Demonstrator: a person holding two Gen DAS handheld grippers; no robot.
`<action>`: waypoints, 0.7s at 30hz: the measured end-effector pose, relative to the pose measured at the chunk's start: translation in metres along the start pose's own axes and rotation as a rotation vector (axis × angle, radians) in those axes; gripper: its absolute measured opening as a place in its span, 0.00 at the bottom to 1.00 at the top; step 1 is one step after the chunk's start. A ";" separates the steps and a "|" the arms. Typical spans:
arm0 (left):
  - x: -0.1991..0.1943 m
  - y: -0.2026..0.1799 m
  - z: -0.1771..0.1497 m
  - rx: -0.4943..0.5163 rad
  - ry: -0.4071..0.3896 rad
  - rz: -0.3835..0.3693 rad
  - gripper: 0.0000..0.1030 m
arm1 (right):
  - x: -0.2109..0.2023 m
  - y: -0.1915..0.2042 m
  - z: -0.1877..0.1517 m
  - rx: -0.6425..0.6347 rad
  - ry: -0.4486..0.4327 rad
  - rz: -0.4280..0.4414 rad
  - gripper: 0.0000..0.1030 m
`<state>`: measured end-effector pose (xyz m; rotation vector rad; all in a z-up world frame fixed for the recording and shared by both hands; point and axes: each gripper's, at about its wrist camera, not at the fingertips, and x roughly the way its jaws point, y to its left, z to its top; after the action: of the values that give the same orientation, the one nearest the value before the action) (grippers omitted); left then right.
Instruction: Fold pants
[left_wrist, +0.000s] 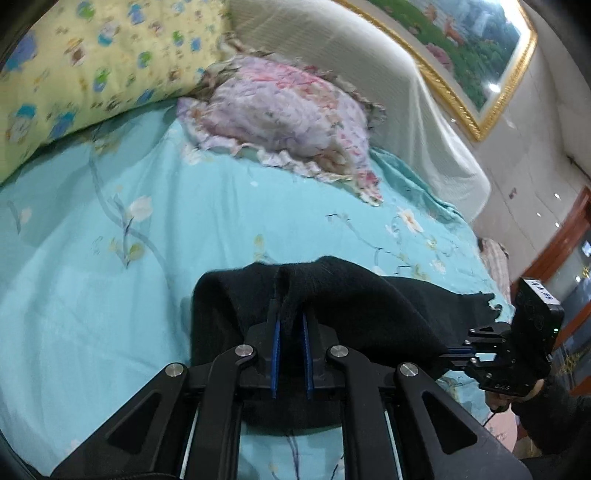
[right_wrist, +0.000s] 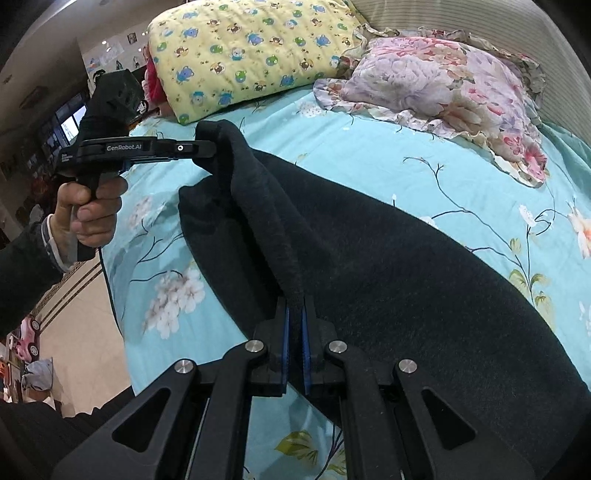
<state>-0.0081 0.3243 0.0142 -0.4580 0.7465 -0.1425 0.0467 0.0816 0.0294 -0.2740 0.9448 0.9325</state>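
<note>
Left tool and right tool each clamped on one raised edge of dark fleece pants, held taut between them. Remaining cloth spread rightward over turquoise floral bed sheet, long axis running away from both tools.

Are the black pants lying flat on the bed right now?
No. One edge of the black pants is lifted, pinched by both grippers; the rest lies on the bed.
</note>
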 end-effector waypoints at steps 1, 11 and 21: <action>-0.001 0.002 -0.003 -0.011 -0.001 -0.002 0.10 | 0.000 0.001 -0.001 0.000 0.001 -0.001 0.06; -0.011 0.006 -0.022 -0.071 -0.015 0.044 0.14 | 0.000 0.013 -0.003 -0.033 0.012 -0.009 0.10; -0.050 0.013 -0.045 -0.251 -0.068 0.071 0.28 | -0.007 0.019 -0.011 0.000 -0.004 0.048 0.16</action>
<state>-0.0753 0.3343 0.0104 -0.6710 0.7162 0.0343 0.0240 0.0826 0.0321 -0.2501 0.9512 0.9771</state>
